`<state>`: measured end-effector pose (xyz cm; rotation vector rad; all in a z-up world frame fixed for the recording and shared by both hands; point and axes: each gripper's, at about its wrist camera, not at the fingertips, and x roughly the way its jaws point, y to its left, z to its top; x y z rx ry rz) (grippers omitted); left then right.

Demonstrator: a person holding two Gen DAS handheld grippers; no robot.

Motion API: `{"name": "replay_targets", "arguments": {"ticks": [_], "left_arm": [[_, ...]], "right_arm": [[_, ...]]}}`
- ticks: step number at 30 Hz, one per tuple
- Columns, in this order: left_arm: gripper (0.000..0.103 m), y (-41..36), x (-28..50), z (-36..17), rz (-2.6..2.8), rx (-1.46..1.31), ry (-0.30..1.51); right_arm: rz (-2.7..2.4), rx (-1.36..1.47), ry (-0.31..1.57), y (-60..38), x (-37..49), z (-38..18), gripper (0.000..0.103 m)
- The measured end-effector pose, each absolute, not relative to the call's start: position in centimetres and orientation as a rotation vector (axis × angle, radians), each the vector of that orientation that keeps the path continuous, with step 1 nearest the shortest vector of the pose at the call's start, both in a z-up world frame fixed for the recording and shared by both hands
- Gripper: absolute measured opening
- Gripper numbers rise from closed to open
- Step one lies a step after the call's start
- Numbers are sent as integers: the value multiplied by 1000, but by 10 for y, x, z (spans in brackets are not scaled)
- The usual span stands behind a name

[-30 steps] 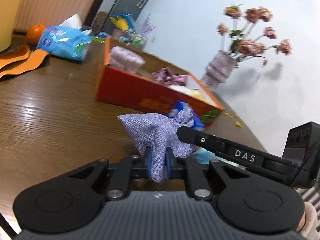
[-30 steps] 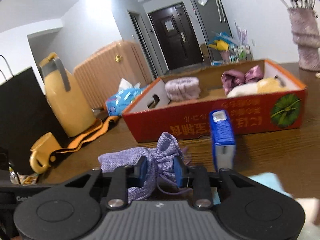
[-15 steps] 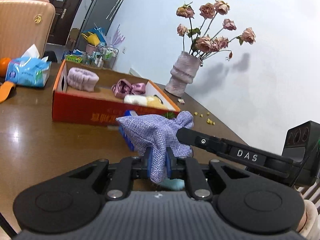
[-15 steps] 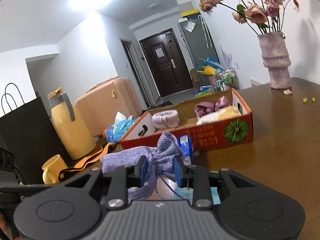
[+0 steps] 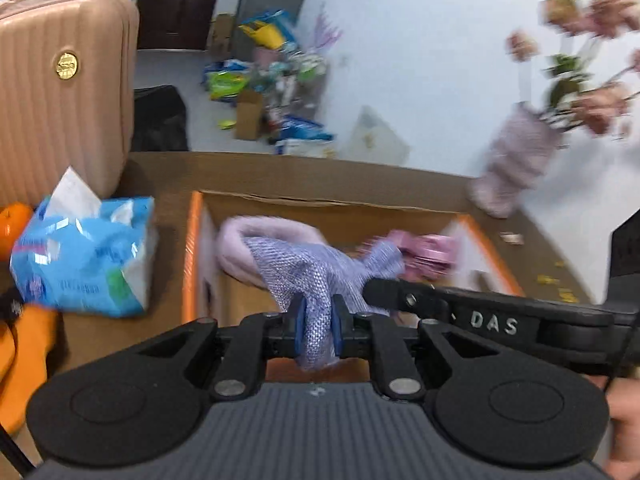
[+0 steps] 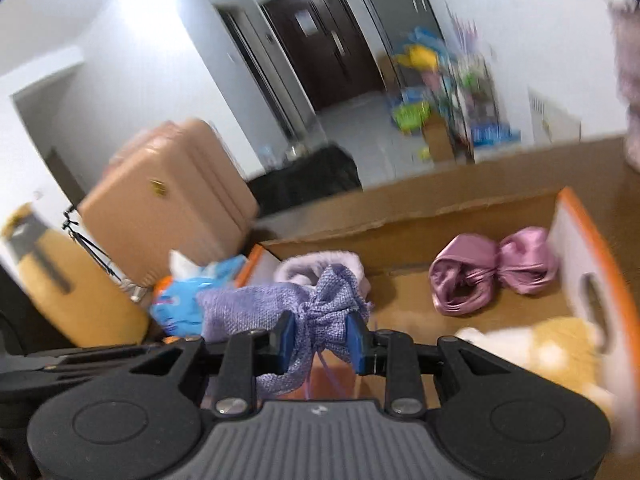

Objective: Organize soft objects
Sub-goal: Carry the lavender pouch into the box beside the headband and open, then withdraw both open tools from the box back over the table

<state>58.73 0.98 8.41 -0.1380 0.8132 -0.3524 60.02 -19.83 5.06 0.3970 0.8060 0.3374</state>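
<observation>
Pouch [image 5: 316,276], the lavender woven one, is now up over the open box [image 5: 192,248] instead of hanging out in front of its red side as it did a second ago, so the drop-in is close. Left gripper [image 5: 316,320] is clamped on the pouch's body, blue pads squeezed tight on the cloth. Right gripper [image 6: 320,338] is pinched on the gathered drawstring neck, the purple cord trailing down between the jaws. Both views are blurred, so this looks like mid-swing.

Going left to right in the left wrist view: a blue tissue pack [image 5: 84,256] at nine o'clock, just outside the box's orange left edge; a fuzzy pink band [image 5: 272,236] inside, right behind the pouch at twelve; bare cardboard floor toward one o'clock.

In the right wrist view, a mauve satin bundle [image 6: 492,272] lies at two o'clock against the far wall, and a yellow-and-white plush [image 6: 532,344] crowds three o'clock by the right wall with its handle slot. The open patch sits between band and satin bundle, dead ahead; I judge that the landing spot. The near rim lies under the grippers, out of sight, so height over it cannot be read.
</observation>
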Motion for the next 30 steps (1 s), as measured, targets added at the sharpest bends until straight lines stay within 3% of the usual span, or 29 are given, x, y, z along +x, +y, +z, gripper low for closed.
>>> {"name": "replay_targets", "arguments": {"ticks": [4, 12, 14, 16, 17, 26, 30], "left_arm": [[14, 11, 621, 54, -324, -109, 893], [21, -4, 609, 41, -280, 60, 827], [26, -1, 608, 45, -272, 48, 843], [39, 4, 607, 53, -273, 40, 842], [39, 6, 605, 57, -272, 39, 830], [51, 33, 555, 137, -200, 14, 678], [65, 41, 517, 166, -183, -1, 600]], "right_arm": [[305, 343, 876, -184, 635, 24, 29], [342, 272, 1002, -174, 656, 4, 32], [356, 236, 994, -168, 651, 10, 34], [366, 233, 980, -170, 643, 15, 38], [371, 234, 971, -173, 640, 19, 43], [308, 231, 793, -235, 583, 105, 54], [270, 171, 675, -267, 531, 145, 70]]}}
